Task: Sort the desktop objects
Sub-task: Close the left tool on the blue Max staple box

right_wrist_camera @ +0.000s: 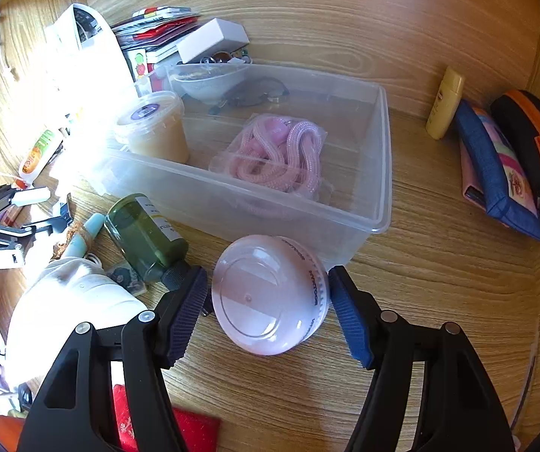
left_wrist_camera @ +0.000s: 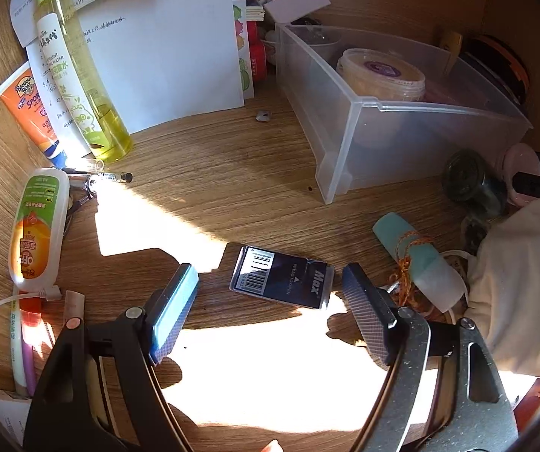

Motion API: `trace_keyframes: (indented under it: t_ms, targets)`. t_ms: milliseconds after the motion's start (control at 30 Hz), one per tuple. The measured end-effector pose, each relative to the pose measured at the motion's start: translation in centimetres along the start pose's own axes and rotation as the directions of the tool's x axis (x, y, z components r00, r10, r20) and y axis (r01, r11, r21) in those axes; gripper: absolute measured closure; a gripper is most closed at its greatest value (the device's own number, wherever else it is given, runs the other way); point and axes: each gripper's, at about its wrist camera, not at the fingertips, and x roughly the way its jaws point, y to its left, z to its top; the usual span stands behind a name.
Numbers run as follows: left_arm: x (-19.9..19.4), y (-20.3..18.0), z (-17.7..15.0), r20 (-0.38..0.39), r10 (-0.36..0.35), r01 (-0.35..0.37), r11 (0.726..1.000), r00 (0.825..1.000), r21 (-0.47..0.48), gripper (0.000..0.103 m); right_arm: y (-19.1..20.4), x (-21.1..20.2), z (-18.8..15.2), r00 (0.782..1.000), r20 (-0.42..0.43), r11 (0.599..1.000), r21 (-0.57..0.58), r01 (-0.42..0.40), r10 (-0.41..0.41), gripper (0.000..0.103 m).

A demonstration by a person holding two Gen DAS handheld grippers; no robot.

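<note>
**Pink jar between the right jaws, staple box ahead of the left**

All places are given from the clear plastic bin (right_wrist_camera: 345, 203).

Far out to its left, the left wrist view shows a tall yellow spray bottle (left_wrist_camera: 81, 71) lying over white papers (left_wrist_camera: 168, 56), an orange sunscreen tube (left_wrist_camera: 28, 113) beside it, and a white repellent bottle (left_wrist_camera: 38, 226) nearer the camera. The left gripper (left_wrist_camera: 270, 286) stands spread wide, holding nothing; a dark Max staple box (left_wrist_camera: 283, 277) lies flat on the desk between and just beyond its fingertips, in front of the bin's near left corner. A teal tube (left_wrist_camera: 416, 256) wound with orange string lies to that box's right.

Inside the bin sit a beige lidded tub (right_wrist_camera: 153, 128) at its left end and a bagged pink cord (right_wrist_camera: 277, 154) in the middle. A dark green bottle (right_wrist_camera: 145, 239) lies on its side against the bin's front wall.

The right gripper (right_wrist_camera: 268, 297) pinches a round pink jar (right_wrist_camera: 270, 293) just before the bin's front right corner, both pads touching its sides. Well right of the bin, pouches (right_wrist_camera: 503, 162) lean on the wall.
</note>
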Motion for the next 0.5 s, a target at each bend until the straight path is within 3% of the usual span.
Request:
trace_keyframes:
  t_ms: [200, 267, 333, 400, 500]
  targets:
    - [0.3, 0.4, 0.0, 0.015, -0.018, 0.018, 1.0, 1.0, -0.014, 0.024, 0.3, 1.0, 0.0, 1.0, -0.024, 1.0, -0.001, 0.007, -0.007, 0.04]
    - [0.0, 0.1, -0.4, 0.022, -0.022, 0.022, 1.0, 1.0, -0.013, 0.032, 0.3, 1.5, 0.0, 0.999, -0.038, 1.0, -0.004, 0.01, -0.01, 0.04]
    - [-0.2, 0.0, -0.4, 0.032, -0.023, 0.024, 1.0, 0.999, -0.007, 0.049, 0.3, 2.0, -0.1, 0.999, -0.044, 1.0, 0.0, 0.014, -0.014, 0.04]
    - [-0.2, -0.1, -0.4, 0.042, -0.018, 0.018, 1.0, 0.999, -0.001, 0.054, 0.0, 2.5, -0.1, 0.999, -0.054, 1.0, 0.017, -0.001, 0.002, 0.041]
    - [-0.2, -0.2, -0.5, 0.051, -0.014, 0.013, 1.0, 0.999, 0.003, 0.055, -0.1, 2.5, -0.2, 0.999, -0.046, 0.999, 0.03, -0.017, 0.018, 0.042]
